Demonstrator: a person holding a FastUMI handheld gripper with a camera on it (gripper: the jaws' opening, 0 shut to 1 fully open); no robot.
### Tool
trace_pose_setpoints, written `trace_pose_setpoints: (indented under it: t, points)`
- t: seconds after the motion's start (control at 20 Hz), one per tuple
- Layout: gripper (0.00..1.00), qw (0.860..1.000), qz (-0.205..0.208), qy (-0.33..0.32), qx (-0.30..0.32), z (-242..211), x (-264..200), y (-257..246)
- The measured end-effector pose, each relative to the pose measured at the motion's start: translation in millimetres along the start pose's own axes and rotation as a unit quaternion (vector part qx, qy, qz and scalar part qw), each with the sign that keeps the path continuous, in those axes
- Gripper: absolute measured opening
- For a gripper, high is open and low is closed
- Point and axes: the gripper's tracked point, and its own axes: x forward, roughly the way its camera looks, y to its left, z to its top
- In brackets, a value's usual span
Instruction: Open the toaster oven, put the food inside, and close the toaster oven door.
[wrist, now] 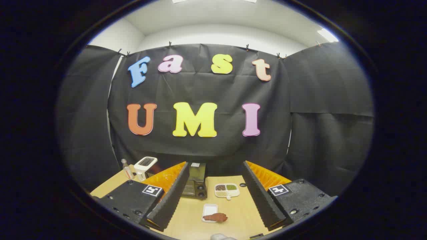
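Gaping wide above wooden table (240,213), ridged tongs (213,196), boxy toaster oven (195,181), reddish food (216,217) beyond.

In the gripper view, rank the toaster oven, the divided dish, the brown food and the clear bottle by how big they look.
1. toaster oven, partly hidden
2. divided dish
3. brown food, nearer the camera, so unsure against the dish
4. clear bottle

The tool is open.

The gripper (213,195) has ridged, wedge-shaped fingers (171,195) on dark, screw-studded blocks, each bearing a square black-and-white marker (152,190).
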Motion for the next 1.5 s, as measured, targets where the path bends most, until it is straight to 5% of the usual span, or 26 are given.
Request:
trace_pose_setpoints:
  t: [0.9, 1.5]
  points:
    - [1.00, 1.000, -0.008, 0.002, -0.002, -26, 15, 36]
    - [1.00, 0.999, 0.009, 0.041, 0.021, -126, 184, 168]
